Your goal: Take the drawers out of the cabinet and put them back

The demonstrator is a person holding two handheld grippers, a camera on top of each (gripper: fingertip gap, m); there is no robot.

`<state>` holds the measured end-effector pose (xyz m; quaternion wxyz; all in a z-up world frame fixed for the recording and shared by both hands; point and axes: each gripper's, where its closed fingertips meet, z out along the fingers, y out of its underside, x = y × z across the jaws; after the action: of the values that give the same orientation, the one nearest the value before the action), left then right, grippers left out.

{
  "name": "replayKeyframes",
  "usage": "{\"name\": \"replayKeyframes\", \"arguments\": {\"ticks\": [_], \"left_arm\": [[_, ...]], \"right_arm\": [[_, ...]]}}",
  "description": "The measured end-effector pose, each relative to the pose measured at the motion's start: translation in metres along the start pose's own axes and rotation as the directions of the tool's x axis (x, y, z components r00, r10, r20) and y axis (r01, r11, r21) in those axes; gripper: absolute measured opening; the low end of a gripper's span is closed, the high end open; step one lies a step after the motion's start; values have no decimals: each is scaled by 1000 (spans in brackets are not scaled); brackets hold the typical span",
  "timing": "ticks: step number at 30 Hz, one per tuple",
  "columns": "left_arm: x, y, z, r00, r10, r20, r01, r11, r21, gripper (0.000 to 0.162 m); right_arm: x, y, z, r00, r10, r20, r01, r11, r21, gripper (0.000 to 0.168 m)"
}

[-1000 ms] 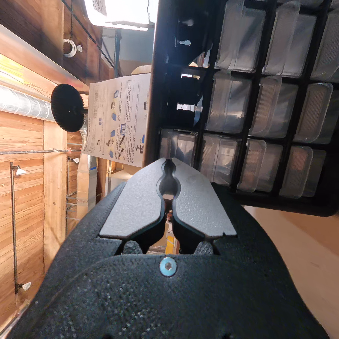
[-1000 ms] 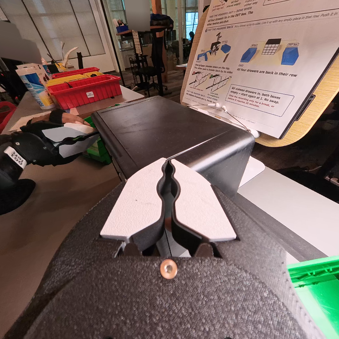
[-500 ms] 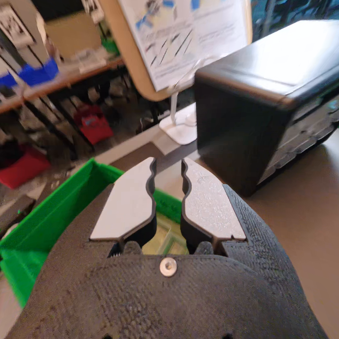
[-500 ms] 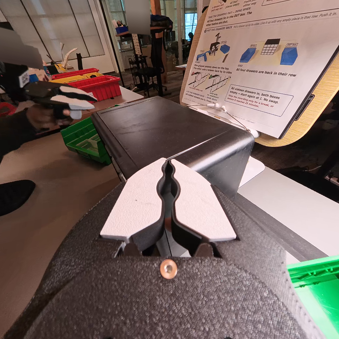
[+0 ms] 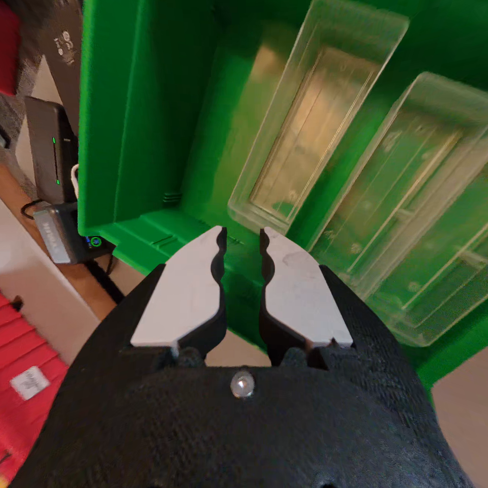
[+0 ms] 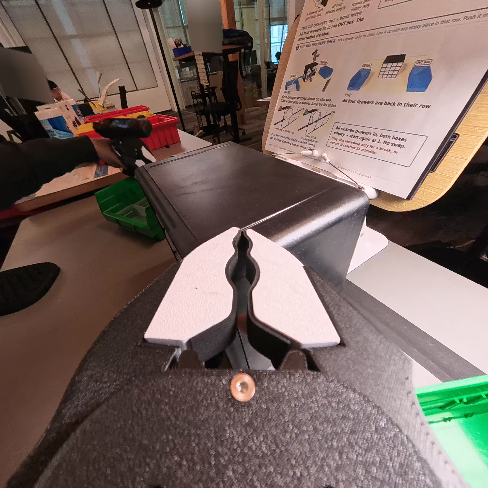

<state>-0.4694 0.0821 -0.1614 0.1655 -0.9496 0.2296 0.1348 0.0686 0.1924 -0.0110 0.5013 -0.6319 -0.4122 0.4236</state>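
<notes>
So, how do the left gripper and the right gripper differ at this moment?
The left gripper is open, with a clear gap between its fingers; the right gripper is shut, fingertips meeting. The left gripper points down into the green bin near the clear drawers; the right gripper lies over the black cabinet. Neither holds anything. Both have pale finger plates on black bodies.

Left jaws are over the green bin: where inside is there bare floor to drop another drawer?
Bare floor lies along the green bin's left wall, left of the nearest clear drawer. The right side is crowded: a second clear drawer lies alongside it. The left gripper hangs open over the near rim.
</notes>
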Motion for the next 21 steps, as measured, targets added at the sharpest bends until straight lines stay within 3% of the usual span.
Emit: {"name": "replayKeyframes", "arguments": {"ticks": [1,8,15,21], "left_arm": [[-2,4,3,999,52,9,-52,998,-30,25],[-9,10,19,860,506,65,-490,854,-175,26],[-6,11,30,597,802,14,-778,584,-234,33],[-11,11,36,294,954,-56,-912,263,-316,37]], "right_arm": [[0,0,0,1000,3,2,-3,1000,3,0],[0,0,1,1000,10,13,-10,1000,14,0],[0,0,1,1000,12,24,-12,1000,19,0],[0,0,1,1000,11,27,-12,1000,20,0]]}}
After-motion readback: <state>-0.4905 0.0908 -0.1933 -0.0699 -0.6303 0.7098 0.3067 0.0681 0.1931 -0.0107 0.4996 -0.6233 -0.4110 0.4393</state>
